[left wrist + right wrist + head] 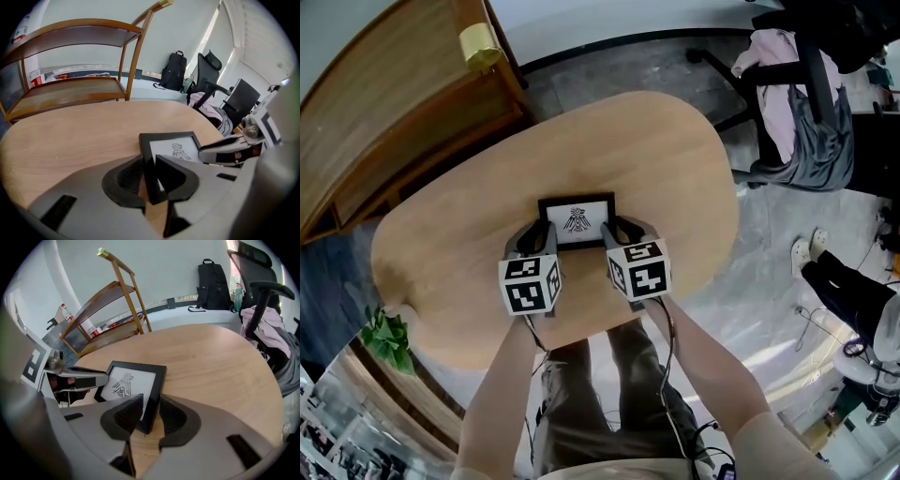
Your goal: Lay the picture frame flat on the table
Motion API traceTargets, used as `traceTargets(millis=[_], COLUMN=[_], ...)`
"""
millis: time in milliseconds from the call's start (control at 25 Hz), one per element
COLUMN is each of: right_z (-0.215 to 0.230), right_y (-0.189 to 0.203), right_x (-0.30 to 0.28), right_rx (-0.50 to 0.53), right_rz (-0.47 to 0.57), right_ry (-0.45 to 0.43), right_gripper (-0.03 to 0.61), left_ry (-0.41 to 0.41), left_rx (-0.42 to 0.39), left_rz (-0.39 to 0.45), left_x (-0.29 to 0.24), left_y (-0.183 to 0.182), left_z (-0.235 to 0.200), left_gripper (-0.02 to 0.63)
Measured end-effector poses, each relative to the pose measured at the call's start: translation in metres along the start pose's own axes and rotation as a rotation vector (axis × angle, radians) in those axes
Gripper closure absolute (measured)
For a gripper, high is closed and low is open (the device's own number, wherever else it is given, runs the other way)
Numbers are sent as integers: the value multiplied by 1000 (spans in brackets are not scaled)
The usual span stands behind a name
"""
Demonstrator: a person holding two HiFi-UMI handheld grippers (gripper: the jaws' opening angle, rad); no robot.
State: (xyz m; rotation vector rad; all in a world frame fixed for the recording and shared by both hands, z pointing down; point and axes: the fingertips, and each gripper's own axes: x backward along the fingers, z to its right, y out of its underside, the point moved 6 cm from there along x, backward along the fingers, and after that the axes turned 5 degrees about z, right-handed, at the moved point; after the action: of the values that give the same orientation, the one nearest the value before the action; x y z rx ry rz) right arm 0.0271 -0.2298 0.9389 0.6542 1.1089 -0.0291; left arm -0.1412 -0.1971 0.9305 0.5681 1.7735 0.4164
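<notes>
Picture frame (577,221), black, bird print: flat on table (628,141). Left hand-held gripper (150,161) clamped on one side edge; right hand-held gripper (151,399) released, jaws straddling the opposite edge.

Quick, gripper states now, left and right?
Left gripper: closed on the picture frame's edge.
Right gripper: open, picture frame's edge between its jaws, not clamped.

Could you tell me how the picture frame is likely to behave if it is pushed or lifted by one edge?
Probably stiff: the picture frame shows straight edges with the left gripper pinching one border. Likely light, since it looks thin and small beside the grippers. Lying low on the smooth table, it should slide rather than tip.
</notes>
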Motion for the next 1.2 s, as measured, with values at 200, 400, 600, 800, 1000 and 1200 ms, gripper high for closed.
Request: traceTargets(millis=[200,400,600,800,1000,1200], right_z=[-3,-1,-3,-29,-57,-89], right_y=[7,2,-18,-46,-88,-124], right_x=[-3,4,36,89,153,231], right_rx=[13,2,-40,9,47,66], right_rz=[-5,11,60,104,207,306], right_ry=[-9,-4,2,-34,-59,-80], right_gripper=[476,463,479,548,560,568], left_ry=[6,-6,0,21,37,44], left_rx=[-17,-2,-16,-122,-189,-201], left_rz=[-21,-4,53,106,168,266], left_x=[-1,10,45,93,149,224], left_y=[7,-1,-23,-56,-98,-142], left_z=[-2,-10,-5,14,33,55], left_gripper=[540,495,497,546,580,592])
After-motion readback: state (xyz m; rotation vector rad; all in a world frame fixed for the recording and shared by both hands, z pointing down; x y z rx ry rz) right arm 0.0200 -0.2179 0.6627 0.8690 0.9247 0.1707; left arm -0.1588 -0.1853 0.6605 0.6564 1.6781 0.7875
